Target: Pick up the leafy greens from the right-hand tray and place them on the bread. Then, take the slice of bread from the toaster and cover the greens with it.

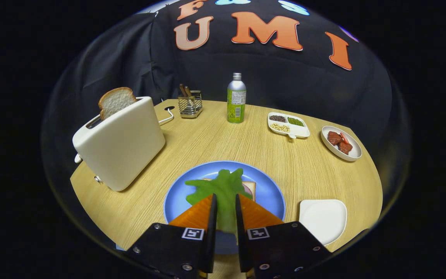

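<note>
- Leafy greens (223,190), a floppy bright green lettuce-like leaf, hang pinched in the tongs (226,199); both fingers press on the stem end, with only a narrow slot between them.
- Most of the leaf spreads just ahead of the fingertips and drapes over the bottom slice of bread (251,186), a pale square with something pinkish on it, which peeks out on the right side of the leaf.
- That bread sits on the round blue plate (180,193), right below and ahead of the fingers.
- Looks to me like the placing step: the greens are over the bread, not yet let go.
- To do it well, I'd say lower until the leaf rests flat, centre it on the slice, then spread the fingers and lift straight up so it doesn't drag off.
- Beside the plate on the right lies the white rounded-square tray (323,219).
- Off to the left stands the cream-coloured toaster (124,143), with the second slice of bread (116,101) poking up from its slot, waiting.
- Further back on the light wooden table (215,143): a wire holder (190,104), a green bottle with a silver cap (236,99), a divided white dish of beans (289,124), and a small white bowl of reddish chunks (341,142).
</note>
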The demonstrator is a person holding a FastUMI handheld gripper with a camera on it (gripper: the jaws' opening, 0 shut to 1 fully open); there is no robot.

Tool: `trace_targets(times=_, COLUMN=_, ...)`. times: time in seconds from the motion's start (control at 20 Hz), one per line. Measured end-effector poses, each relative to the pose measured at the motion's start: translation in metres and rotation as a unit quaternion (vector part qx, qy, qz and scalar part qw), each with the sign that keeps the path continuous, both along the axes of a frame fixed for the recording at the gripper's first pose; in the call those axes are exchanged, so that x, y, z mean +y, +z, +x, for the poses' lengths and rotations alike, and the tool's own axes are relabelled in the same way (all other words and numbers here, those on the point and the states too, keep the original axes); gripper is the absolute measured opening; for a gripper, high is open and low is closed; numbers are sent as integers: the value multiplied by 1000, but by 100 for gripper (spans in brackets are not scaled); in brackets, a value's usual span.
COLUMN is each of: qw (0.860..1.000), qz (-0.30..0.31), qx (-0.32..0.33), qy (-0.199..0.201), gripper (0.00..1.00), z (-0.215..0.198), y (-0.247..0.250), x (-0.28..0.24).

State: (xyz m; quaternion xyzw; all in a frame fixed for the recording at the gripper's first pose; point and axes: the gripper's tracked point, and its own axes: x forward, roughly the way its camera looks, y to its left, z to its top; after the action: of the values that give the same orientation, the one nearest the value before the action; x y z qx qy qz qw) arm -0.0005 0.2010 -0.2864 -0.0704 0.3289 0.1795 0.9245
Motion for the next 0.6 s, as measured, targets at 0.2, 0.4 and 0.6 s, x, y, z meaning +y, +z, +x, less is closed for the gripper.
trace_targets(times=0.2, qw=1000, qz=2, qx=-4, qy=-10, gripper=50, z=2, y=1, x=0)
trace_targets(times=0.4, qw=999, qz=1, qx=-16, qy=-31, gripper=86, z=4, y=9, x=-7)
trace_targets(times=0.6, qw=998, qz=-4, qx=-38, qy=-52, gripper=99, z=6, y=27, x=-11)
